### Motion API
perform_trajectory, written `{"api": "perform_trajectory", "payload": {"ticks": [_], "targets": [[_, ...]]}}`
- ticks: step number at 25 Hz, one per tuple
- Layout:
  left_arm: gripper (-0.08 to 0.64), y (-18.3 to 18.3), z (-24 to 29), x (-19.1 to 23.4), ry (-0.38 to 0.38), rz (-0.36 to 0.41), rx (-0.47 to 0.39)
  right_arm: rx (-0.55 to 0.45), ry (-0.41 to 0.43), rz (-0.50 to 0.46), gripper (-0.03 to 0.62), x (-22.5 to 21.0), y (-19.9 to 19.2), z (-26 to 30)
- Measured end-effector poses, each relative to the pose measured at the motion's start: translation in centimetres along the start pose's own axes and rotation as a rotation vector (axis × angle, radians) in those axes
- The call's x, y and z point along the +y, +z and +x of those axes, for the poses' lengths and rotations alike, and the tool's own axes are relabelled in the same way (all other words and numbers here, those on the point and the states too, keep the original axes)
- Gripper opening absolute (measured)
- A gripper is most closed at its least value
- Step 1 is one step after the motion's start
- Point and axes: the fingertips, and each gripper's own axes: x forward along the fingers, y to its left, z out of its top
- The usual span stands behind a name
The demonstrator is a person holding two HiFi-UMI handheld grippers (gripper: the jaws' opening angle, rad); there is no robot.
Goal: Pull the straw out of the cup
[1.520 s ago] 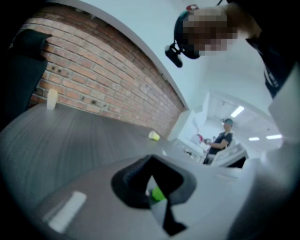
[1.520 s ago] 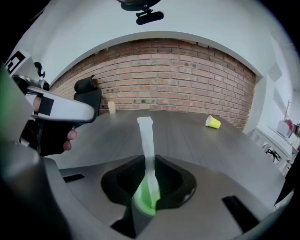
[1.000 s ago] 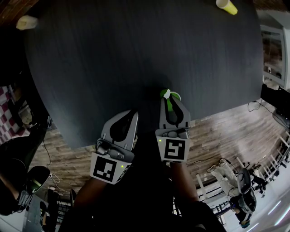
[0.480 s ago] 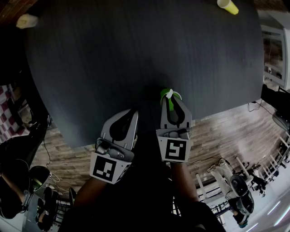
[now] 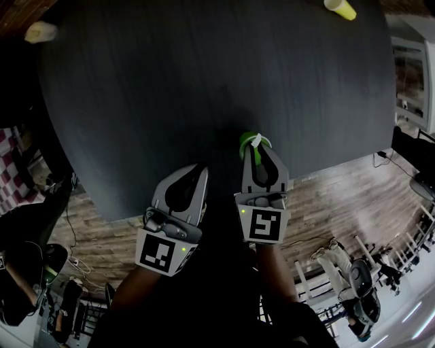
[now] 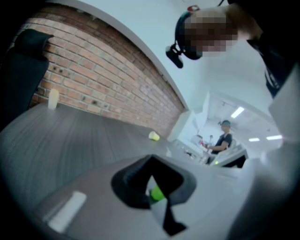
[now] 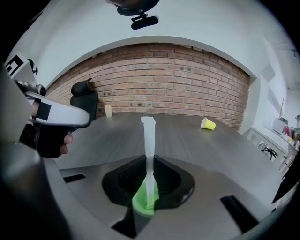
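Observation:
A green cup (image 5: 255,141) stands on the dark table (image 5: 204,81) near its front edge, with a white straw (image 7: 148,145) rising out of it. My right gripper (image 5: 253,145) reaches over the cup, its tips shut on the straw just above the rim; in the right gripper view the cup (image 7: 142,200) shows low in the gap behind the tips (image 7: 149,158). My left gripper (image 5: 201,168) hangs beside it to the left, off the cup, its tips together and holding nothing. A sliver of the green cup (image 6: 157,193) shows through its jaws (image 6: 150,158).
A yellow cup (image 5: 339,8) lies on its side at the table's far right, and a pale cup (image 5: 39,32) stands at the far left. A brick wall and a dark chair (image 7: 84,101) lie beyond the table. A person (image 6: 224,140) stands far off.

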Motion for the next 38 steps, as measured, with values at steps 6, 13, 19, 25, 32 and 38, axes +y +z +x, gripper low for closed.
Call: {"api": "perform_trajectory", "payload": {"ticks": [6,13,19,25,32,38], "targets": [[0.005,0.0,-0.1,-0.1,0.000,-0.003,-0.002,-0.014,-0.003,0.007,0.043,0.1,0.2,-0.2],[0.005,0.1,-0.4,-0.9,-0.005,0.011,-0.004,-0.029,-0.002,0.010,0.043,-0.1,0.3,-0.8],[0.005,0.2,-0.9,-1.2,-0.005,0.017,-0.008,-0.045,-0.002,0.010,0.043,0.1,0.7,-1.2],[0.005,0.8,-1.1,-1.8,-0.008,0.027,-0.023,-0.065,-0.011,0.016,0.043,-0.2,1.3,-1.8],[0.005,1.6,-1.7,-2.7,-0.020,0.035,-0.040,-0.092,-0.011,0.008,0.043,0.0,2.2,-2.8],[0.005,2.6,-2.4,-3.0,-0.031,0.041,-0.061,-0.104,-0.019,0.010,0.043,0.5,3.0,-3.5]]}}
